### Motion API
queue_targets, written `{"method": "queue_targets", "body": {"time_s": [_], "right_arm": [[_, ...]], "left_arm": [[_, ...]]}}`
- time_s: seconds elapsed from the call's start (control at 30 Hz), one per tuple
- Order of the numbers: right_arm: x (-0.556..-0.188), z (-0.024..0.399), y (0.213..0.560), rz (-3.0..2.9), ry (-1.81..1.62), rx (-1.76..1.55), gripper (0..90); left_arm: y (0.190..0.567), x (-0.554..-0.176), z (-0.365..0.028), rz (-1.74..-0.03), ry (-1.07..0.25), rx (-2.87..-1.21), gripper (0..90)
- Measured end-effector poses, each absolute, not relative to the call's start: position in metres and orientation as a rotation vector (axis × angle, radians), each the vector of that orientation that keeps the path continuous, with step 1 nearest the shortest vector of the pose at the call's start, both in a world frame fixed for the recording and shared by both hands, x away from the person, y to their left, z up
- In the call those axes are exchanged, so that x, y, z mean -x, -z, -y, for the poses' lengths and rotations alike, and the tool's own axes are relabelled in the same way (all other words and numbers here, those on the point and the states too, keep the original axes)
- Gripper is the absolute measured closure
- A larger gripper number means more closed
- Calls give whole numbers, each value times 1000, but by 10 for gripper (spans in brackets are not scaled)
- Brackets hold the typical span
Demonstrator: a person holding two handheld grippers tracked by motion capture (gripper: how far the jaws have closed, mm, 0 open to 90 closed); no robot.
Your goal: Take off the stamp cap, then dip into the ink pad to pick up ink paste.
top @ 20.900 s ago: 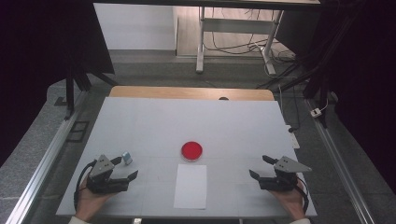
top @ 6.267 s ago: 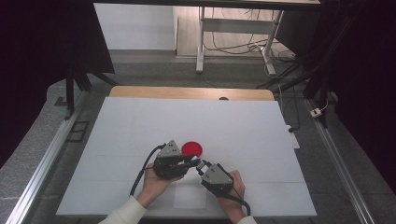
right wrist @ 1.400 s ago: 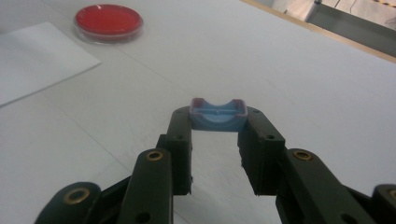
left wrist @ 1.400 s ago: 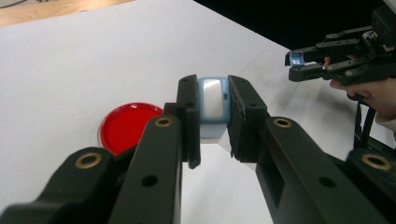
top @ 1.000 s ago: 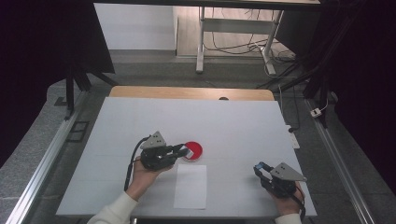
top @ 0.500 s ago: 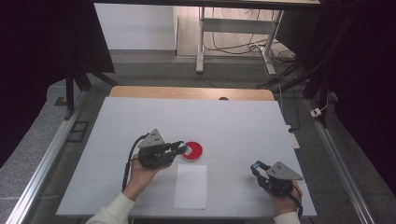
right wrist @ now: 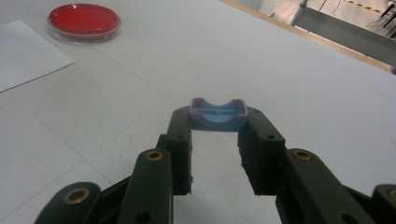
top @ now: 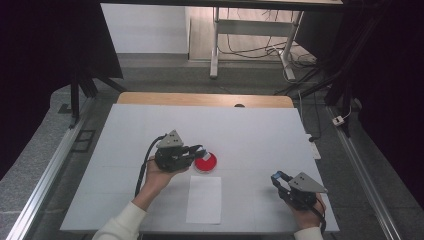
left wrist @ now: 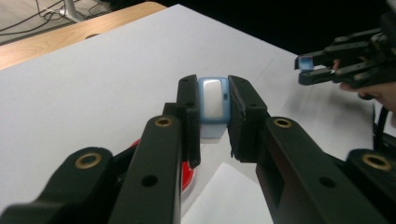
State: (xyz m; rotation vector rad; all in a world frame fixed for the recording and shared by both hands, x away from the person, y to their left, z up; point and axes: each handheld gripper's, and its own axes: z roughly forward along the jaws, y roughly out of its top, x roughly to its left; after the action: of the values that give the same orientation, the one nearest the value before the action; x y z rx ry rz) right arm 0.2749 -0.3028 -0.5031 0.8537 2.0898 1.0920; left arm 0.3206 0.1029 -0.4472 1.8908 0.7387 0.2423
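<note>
My left gripper hovers at the left rim of a round red dish in the middle of the table. It is shut on a small blue-and-white block, pinched between its fingertips. In the left gripper view the red dish peeks out under the jaws. My right gripper rests near the front right and is shut on a small blue cap-like piece, hollow side up. The right gripper view has the red dish far off at upper left.
A white paper sheet lies just in front of the dish, toward the table's front edge. The white tabletop ends in a wooden strip at the back. Cables trail from both grippers.
Several seconds ago both grippers met over the paper beside the dish; the right one now sits apart at the front right. Over the last second neither has visibly moved.
</note>
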Motion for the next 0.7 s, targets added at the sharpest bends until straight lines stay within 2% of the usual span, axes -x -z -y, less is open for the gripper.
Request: {"method": "queue_targets", "body": {"time_s": [0.7], "right_arm": [[-274,305,502,-2071,-1108,-860,653]], "left_arm": [[464,-351,-103,-821,-258,-1914,752]]}}
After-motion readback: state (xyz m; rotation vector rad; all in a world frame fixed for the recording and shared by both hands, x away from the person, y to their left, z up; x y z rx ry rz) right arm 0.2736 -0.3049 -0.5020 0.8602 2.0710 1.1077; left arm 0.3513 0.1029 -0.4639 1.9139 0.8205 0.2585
